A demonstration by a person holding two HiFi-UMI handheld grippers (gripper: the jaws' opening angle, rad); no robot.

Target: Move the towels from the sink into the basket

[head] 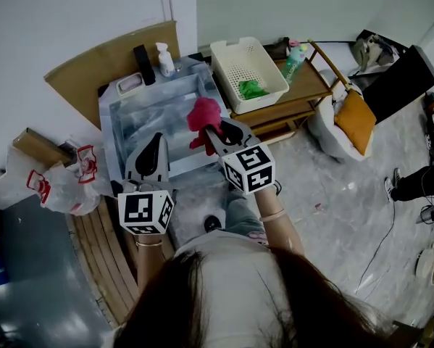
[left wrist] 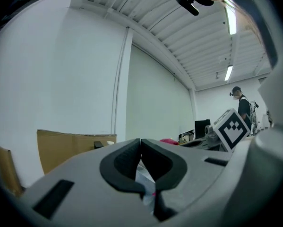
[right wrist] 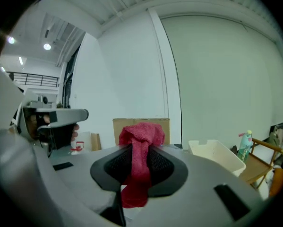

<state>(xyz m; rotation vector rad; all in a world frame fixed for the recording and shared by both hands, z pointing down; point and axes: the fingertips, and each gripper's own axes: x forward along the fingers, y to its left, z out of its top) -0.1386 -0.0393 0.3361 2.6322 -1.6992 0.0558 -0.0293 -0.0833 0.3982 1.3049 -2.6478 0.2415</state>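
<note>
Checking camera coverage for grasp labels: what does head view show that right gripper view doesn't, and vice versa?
Head view only: the sink interior, a green towel already lying in the basket, and the soap bottle behind the sink.
Right gripper view only: the right gripper seen along its jaws, pads pressing on the red towel, one end bunched above them, the other hanging below.
Both: red towel, basket, cardboard sheet, spray bottle.

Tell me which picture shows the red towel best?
The right gripper view. The towel fills the middle, pinched between the jaws, fuzzy cloth plain to see. The head view shows it small, held at the sink. The left gripper view shows only a red sliver far off.
</note>
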